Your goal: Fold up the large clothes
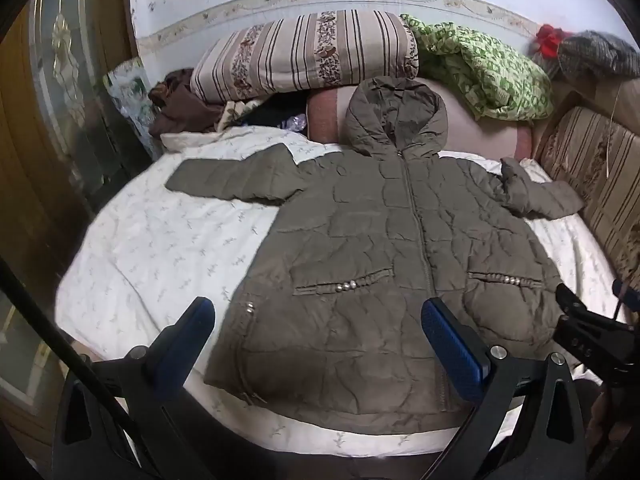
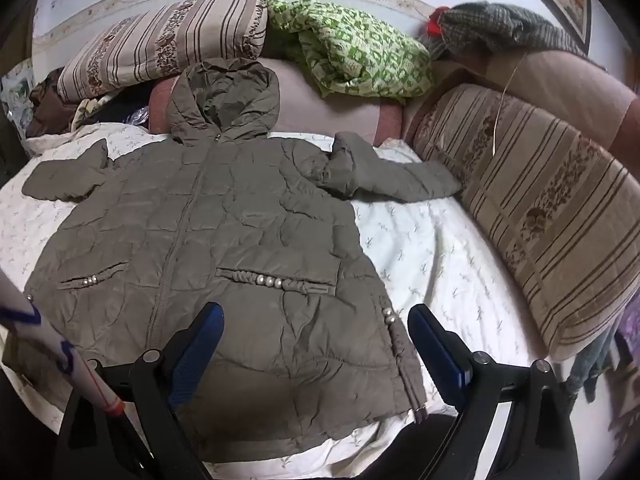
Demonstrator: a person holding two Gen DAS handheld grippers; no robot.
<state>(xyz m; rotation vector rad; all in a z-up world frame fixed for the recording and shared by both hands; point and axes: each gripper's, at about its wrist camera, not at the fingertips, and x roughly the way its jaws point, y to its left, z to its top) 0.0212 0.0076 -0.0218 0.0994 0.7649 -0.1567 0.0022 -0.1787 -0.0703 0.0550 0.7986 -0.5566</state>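
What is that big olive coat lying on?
The coat lies flat on a white sheet; its hood rests on a pinkish cushion. Whatever is directly beneath the coat is covered.

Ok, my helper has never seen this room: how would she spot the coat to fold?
On the white bedsheet, before the striped pillow, lies an olive quilted hooded jacket, zipped, sleeves spread. Only it has pearl-trimmed pockets; the green patterned quilt is brighter.

Jacket (image 1: 372, 240): quilted olive cloth, faint sheen, crinkled. Bedsheet (image 1: 160, 248): white matt printed cotton. Left hand-held gripper (image 1: 316, 344): black plastic, blue textured pads (image 1: 452, 344).
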